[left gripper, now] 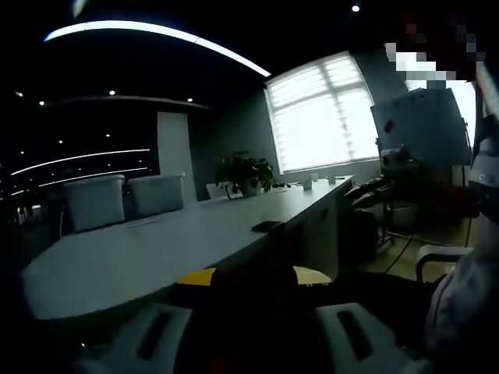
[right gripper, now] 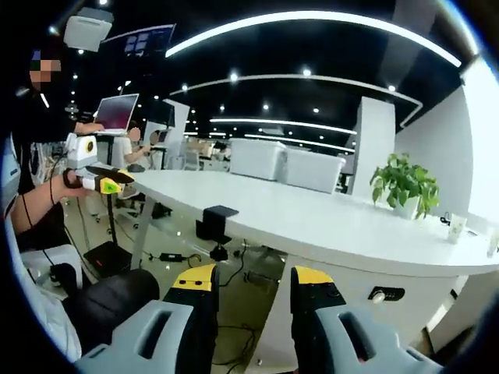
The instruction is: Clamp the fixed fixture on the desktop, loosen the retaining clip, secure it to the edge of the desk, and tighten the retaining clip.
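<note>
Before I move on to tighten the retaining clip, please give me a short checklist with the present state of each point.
1. Black fixture sits on the white desk edge: ok.
2. Clip already tight: cannot tell.
3. Right gripper open and holding nothing: ok.
4. Right gripper at the fixture: not ok, apart from it.
5. Left gripper open or shut: cannot tell, too dark.
6. The fixture in the left gripper view: cannot tell.

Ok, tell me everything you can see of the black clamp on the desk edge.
The black clamp sits on the near edge of the white desk, seen in the right gripper view. A flat block lies on top of the edge, a body hangs below it, and a screw with a small knob points down. It looks like dark metal or plastic. No gripper touches it.
</note>
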The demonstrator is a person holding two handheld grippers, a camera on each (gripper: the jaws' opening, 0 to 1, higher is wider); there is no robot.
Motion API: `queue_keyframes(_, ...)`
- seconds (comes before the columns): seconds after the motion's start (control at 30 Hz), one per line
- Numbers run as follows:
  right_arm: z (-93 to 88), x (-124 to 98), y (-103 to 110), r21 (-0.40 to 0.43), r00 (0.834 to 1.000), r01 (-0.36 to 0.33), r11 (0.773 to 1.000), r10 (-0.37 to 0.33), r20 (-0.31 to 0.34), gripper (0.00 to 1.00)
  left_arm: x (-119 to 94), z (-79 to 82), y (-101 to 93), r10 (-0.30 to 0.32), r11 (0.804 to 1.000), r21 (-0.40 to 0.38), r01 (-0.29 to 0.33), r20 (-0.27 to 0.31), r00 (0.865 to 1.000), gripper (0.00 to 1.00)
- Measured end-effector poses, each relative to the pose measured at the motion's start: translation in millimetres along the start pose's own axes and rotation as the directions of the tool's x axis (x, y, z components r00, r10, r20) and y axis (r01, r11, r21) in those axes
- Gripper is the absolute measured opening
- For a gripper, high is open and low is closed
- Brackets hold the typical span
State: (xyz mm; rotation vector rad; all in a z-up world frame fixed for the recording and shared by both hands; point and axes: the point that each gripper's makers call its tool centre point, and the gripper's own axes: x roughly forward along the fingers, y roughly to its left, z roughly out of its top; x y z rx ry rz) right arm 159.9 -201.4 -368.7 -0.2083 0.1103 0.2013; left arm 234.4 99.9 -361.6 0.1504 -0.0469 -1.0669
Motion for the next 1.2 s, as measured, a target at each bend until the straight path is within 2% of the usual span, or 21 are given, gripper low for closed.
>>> queue_keyframes(0.23,-7.8,2.0,6.0,-0.029,1.000,-0.017,0.999,0.017,-0.027,0.35,3.3,-7.2,-2.1,-0.006,1.000,-0.010,0.005,-0.017,1.000,0.36)
queue_keyframes(0.47,-10.0,4.7,6.8,-0.044,0.999,-0.021,0.999,0.020,-0.032,0.35,2.8,-6.1,-1.7,-0.002,1.000,-0.004,0.002,-0.017,1.000,0.36)
queue_keyframes(1.2,-13.2,5.4,2.6,-0.033,0.999,-0.007,0.999,0.006,-0.034,0.35,2.4,-8.6,-0.5,-0.007,1.000,-0.006,0.007,-0.012,1.000,0.37)
